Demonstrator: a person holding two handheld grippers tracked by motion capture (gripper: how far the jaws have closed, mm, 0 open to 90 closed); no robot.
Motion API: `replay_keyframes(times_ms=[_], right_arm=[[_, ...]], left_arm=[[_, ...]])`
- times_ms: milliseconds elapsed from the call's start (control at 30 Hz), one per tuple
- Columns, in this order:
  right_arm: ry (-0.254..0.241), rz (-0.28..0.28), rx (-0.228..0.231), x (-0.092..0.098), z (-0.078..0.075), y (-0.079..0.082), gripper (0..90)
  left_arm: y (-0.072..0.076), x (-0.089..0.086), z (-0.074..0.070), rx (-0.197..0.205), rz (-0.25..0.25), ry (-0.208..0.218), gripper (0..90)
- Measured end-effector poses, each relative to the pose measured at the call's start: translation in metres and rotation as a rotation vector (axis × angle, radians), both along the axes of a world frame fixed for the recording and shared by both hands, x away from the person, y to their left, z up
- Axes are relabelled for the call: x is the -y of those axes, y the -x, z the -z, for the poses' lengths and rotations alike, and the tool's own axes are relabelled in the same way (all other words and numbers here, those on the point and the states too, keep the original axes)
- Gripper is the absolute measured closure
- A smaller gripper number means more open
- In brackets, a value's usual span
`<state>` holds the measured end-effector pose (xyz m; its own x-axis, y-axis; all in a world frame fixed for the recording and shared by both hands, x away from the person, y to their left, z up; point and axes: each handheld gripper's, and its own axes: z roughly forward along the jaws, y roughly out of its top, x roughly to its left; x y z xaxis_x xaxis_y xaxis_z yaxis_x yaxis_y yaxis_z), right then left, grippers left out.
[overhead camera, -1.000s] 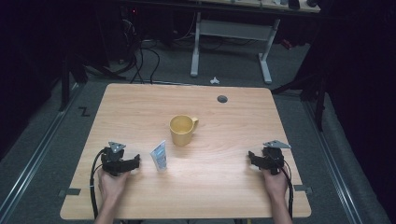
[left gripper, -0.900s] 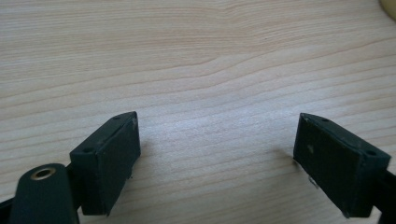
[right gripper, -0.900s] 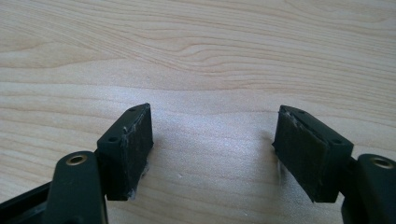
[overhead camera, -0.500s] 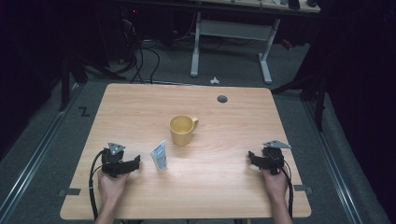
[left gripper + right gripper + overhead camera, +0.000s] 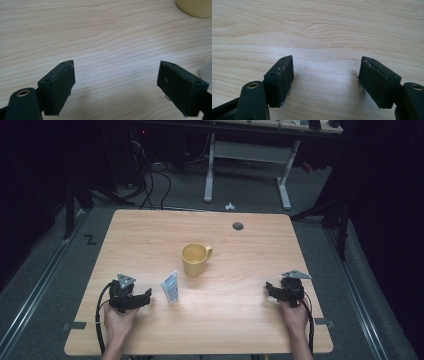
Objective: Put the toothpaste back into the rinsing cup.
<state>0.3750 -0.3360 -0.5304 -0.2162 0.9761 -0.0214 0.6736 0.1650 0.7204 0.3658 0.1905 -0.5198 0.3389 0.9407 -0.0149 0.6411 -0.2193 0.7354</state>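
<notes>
Pale wood-grain table [image 5: 225, 320] carries just 2 objects, set in a dim room with cables and desk legs behind. Nearest a tool is the small white-and-blue tube [image 5: 170, 286], standing just beside the left gripper [image 5: 146, 296] on its inner side, toward the table's middle, close but not touching; its long axis runs roughly away from the person, tilted a little. In the left gripper view a pale corner at the right edge, just outside that jaw, is probably this tube [image 5: 206, 72], so it lies off to the jaw's right, not between the pads. Beyond the tube, ahead of the left gripper and farther inward, stands the yellow mug [image 5: 195, 259], upright, handle toward the right. Both left jaws stand spread wide over bare wood. The right gripper [image 5: 270, 289] is well apart from both objects, its jaws likewise spread with nothing between. By my judgement the left hand is far nearer, and needs a small sideways shift to straddle the tube.
</notes>
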Motion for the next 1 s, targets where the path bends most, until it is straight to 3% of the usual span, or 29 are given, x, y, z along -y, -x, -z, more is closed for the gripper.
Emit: replay_keyframes(times_ms=[467, 667, 1000], right_arm=[[0.001, -0.002, 0.001, 0.0, 0.0, 0.0, 28.2], [0.001, -0.001, 0.001, 0.0, 0.0, 0.0, 28.2], [0.001, -0.002, 0.001, 0.0, 0.0, 0.0, 28.2]], left_arm=[[0.016, 0.003, -0.004, -0.028, 0.029, 0.027, 16.0], [0.022, 0.008, -0.006, -0.037, 0.058, 0.015, 16.6], [0.034, 0.014, -0.009, -0.039, 0.101, 0.034, 17.8]])
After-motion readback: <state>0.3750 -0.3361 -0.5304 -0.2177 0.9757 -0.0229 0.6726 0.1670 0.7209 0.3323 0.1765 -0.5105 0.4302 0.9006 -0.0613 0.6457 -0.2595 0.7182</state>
